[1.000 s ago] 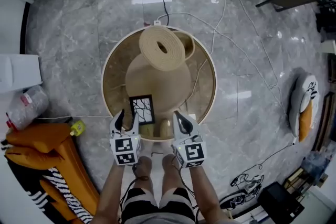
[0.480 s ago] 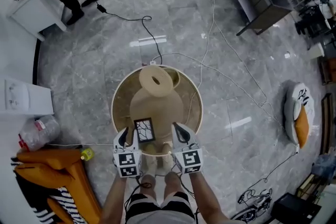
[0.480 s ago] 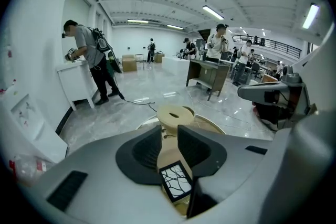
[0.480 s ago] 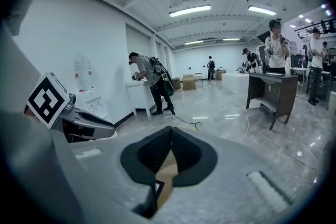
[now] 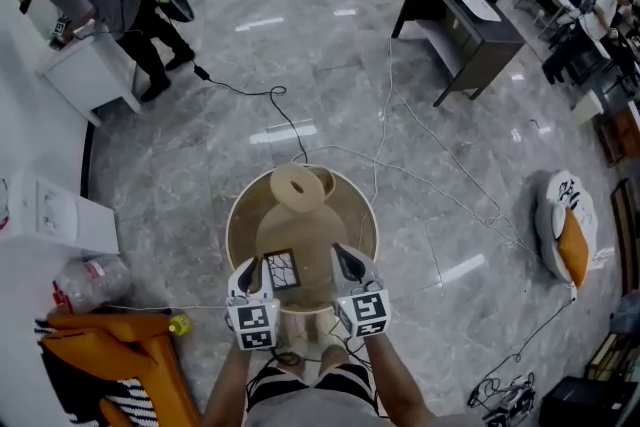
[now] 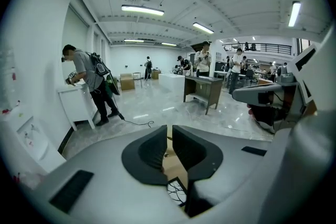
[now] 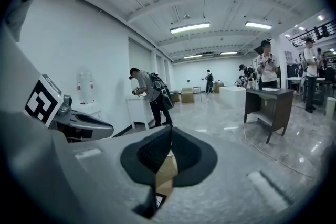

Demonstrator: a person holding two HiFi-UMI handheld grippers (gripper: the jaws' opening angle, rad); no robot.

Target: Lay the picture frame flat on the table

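Table (image 5: 243, 233) bears black picture frame (image 5: 281, 268); left claw (image 5: 250, 271) just closing to empty slit; right claw (image 5: 346, 264) pressed together.

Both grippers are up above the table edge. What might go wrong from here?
The picture frame lies near the front rim of the round table, by the person's legs; a bump may slide it off. The tall beige vase behind it might tip onto it if the table is jolted. Cables trail across the floor here: a trip hazard.
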